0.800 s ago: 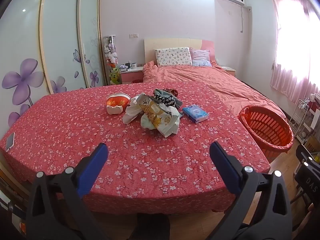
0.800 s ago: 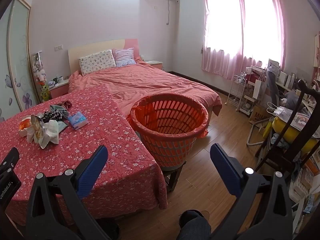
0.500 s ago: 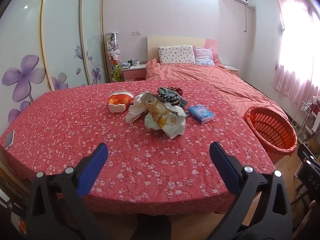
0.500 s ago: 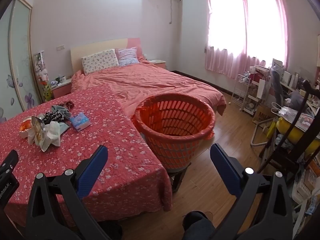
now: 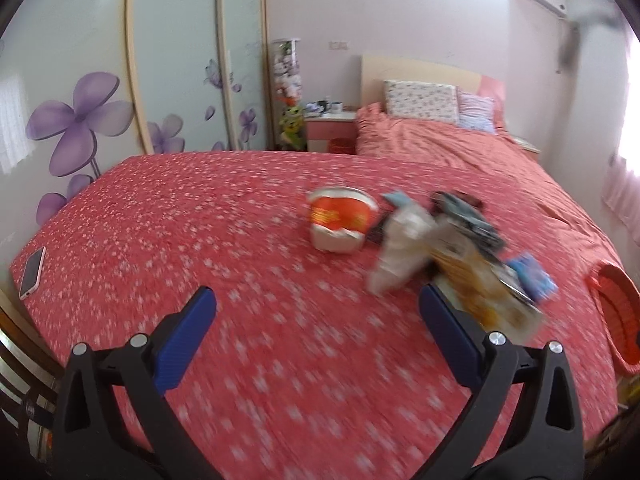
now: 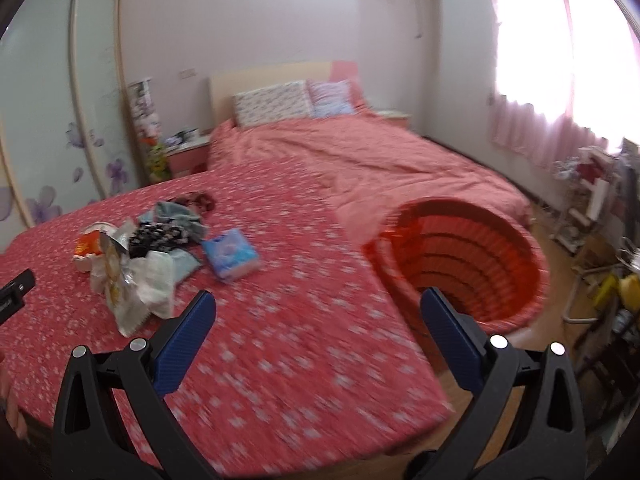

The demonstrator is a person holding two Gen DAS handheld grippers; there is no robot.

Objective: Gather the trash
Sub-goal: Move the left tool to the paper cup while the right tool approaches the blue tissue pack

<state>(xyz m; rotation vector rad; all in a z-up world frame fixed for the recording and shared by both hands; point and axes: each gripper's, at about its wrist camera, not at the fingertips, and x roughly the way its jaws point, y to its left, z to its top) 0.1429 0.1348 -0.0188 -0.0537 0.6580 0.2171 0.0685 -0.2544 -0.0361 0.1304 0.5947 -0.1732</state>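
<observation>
A heap of trash lies on the red flowered table: a crushed orange-and-white noodle cup (image 5: pixel 340 224), crumpled white and yellow wrappers (image 5: pixel 460 264), dark cloth (image 6: pixel 168 228) and a blue tissue pack (image 6: pixel 230 256). The wrappers also show in the right wrist view (image 6: pixel 132 284). My left gripper (image 5: pixel 316 312) is open and empty, above the table just short of the heap. My right gripper (image 6: pixel 316 312) is open and empty, over the table's right part. An orange slatted basket (image 6: pixel 464 264) stands beside the table's right edge.
A phone (image 5: pixel 32 272) lies at the table's left edge. A bed with red cover (image 6: pixel 380 160) stands behind the table. Wardrobe doors with purple flowers (image 5: pixel 80 120) line the left wall. A cluttered rack and chair (image 6: pixel 592 216) stand at the right.
Both grippers have moved forward over the table toward the heap. The left view has swung left, so the heap now sits to the right. The basket now lies closer below the right gripper.
</observation>
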